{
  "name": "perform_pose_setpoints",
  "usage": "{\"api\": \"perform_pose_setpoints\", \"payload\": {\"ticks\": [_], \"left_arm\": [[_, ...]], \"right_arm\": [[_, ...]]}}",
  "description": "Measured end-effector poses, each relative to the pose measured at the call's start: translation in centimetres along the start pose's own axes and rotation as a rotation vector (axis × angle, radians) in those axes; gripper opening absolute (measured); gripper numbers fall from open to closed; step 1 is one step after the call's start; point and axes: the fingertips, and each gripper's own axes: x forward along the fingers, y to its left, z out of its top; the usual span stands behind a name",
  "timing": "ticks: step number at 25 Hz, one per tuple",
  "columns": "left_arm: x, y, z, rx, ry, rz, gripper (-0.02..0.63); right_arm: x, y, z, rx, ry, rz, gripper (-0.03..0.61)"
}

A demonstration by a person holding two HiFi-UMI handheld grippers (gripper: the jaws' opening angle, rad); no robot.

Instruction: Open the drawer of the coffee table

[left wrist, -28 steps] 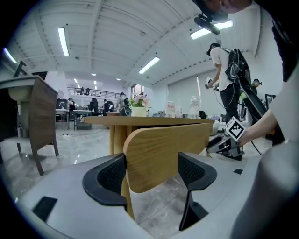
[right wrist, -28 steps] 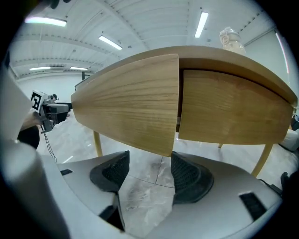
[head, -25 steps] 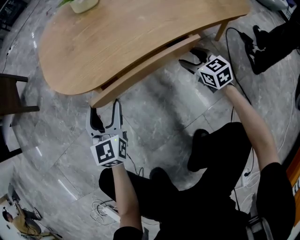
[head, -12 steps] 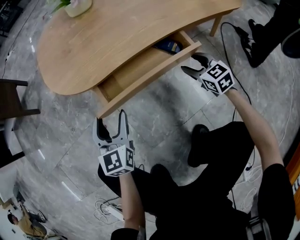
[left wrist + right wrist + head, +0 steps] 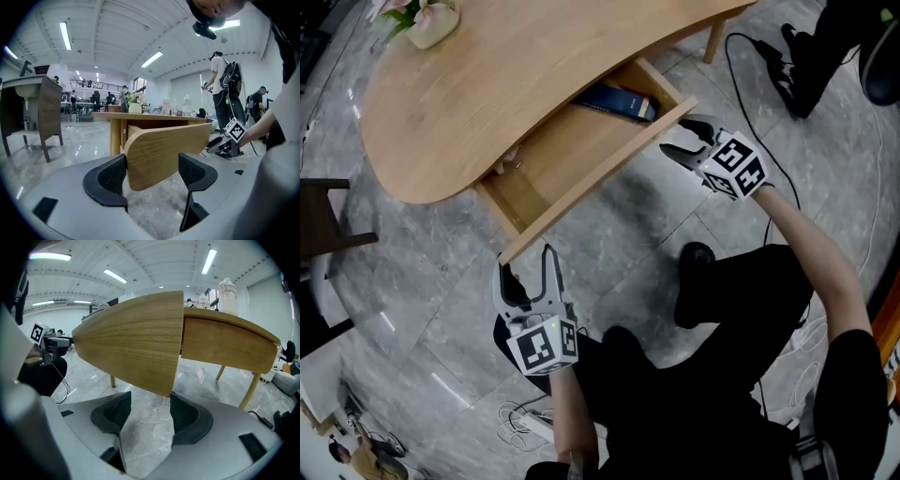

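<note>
Wooden drawer front (image 5: pixel 600 176): stiff, likely free-sliding, best held at its ends, where left claw (image 5: pixel 528 272) and right claw (image 5: pixel 682 138) gaped, unclenched.

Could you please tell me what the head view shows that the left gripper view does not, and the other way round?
Only the head view: the inside of the open drawer, with a dark book lying in it, and the left tool seen from above.

Only the left gripper view: that tool's pads standing apart with the drawer front's end between them, plus ceiling lights and people standing in the hall.

Both: the table, the drawer front and the right tool at the front's other end.
</note>
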Motion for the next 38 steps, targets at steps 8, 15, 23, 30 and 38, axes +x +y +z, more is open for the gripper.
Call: {"api": "perform_pose_setpoints", "payload": {"ticks": [8, 15, 23, 30, 38], "left_arm": [[0.5, -0.1, -0.6, -0.027, 0.002, 0.019, 0.354], [0.8, -0.2, -1.0, -0.008, 0.015, 0.008, 0.354], [1.0, 0.1, -1.7, 0.003, 0.041, 0.019, 0.376], [0.9, 0.3, -1.2, 0.032, 0.039, 0.043, 0.376], [0.2, 0.8, 0.7, 0.063, 0.137, 0.089, 0.376]], "right_arm": [[0.8, -0.3, -0.3, 0.071, 0.026, 0.008, 0.238], [1.1, -0.6, 0.0, 0.13, 0.008, 0.005, 0.238], [0.9, -0.4, -1.2, 0.104, 0.039, 0.001, 0.247], [0.5, -1.7, -1.0, 0.055, 0.038, -0.013, 0.248], [-0.2, -1.6, 0.2, 0.095, 0.065, 0.008, 0.248]]}}
